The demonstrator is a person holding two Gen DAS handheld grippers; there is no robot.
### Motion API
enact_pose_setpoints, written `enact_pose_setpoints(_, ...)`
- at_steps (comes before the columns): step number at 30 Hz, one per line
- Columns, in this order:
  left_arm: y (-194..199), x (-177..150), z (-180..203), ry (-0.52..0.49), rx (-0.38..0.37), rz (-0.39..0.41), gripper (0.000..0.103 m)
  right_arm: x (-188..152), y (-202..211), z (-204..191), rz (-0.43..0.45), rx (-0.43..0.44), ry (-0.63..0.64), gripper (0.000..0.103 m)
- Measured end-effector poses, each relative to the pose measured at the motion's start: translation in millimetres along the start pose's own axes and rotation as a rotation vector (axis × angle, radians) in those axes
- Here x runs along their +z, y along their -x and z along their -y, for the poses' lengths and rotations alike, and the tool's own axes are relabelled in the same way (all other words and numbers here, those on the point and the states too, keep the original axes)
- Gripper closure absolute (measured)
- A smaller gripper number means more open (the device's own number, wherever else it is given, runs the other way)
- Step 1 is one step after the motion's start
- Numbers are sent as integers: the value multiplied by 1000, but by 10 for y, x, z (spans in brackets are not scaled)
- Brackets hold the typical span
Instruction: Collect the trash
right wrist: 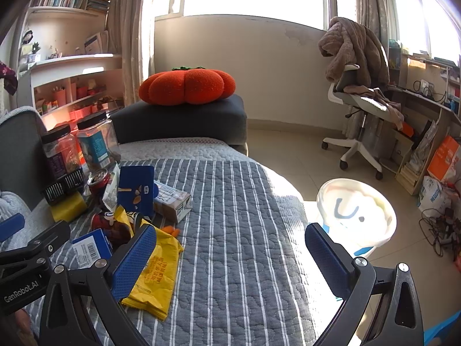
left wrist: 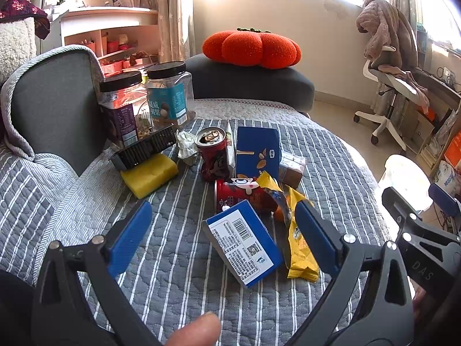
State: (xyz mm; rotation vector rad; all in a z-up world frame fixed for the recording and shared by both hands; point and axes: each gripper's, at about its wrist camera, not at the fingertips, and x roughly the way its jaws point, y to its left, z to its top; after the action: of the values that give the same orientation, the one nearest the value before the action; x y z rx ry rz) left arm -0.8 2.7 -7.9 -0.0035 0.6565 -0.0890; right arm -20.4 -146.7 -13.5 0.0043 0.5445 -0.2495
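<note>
The trash lay in a loose pile on the striped grey quilt (left wrist: pixel 178 259), ahead of my left gripper (left wrist: pixel 223 230). Nearest was a blue box (left wrist: pixel 245 248) lying label-up, showing a barcode and a QR code; its small print was unreadable. Touching its far edge lay a red can (left wrist: pixel 245 196) on its side, and beside it a yellow wrapper (right wrist: pixel 157 271) carried orange characters too small for me to read. Behind these stood an opened red can (left wrist: pixel 211 152), an upright blue carton (left wrist: pixel 258 152), a crumpled tissue (left wrist: pixel 187 147), a black ribbed tray (left wrist: pixel 144 148) and a yellow sponge (left wrist: pixel 149 174). Two black-lidded jars (left wrist: pixel 147 101) stood at the rear; the teal label bore large white characters. My left gripper's jaws were spread wide and held nothing. My right gripper (right wrist: pixel 230 259) was likewise wide and empty, over bare quilt. Its neighbour's body read "GenRobot.AI". A white bin (right wrist: pixel 357 210) stood on the floor beyond the quilt edge.
</note>
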Motion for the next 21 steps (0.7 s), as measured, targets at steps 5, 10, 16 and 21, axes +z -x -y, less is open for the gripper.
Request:
enact_pose_setpoints(5, -8, 7, -10, 4, 2, -4, 4, 5, 8, -8, -2, 5, 5, 0)
enact_pose_setpoints(10, -11, 6, -18, 3, 2, -5, 4, 8, 7, -9, -3, 5, 6, 0)
enact_pose_setpoints(16, -9, 8, -19, 3, 2, -6, 4, 7, 7, -9, -2, 5, 7, 0)
enact_pose_setpoints(21, -10, 9, -18, 3, 2, -6, 4, 8, 7, -8, -3, 5, 6, 0)
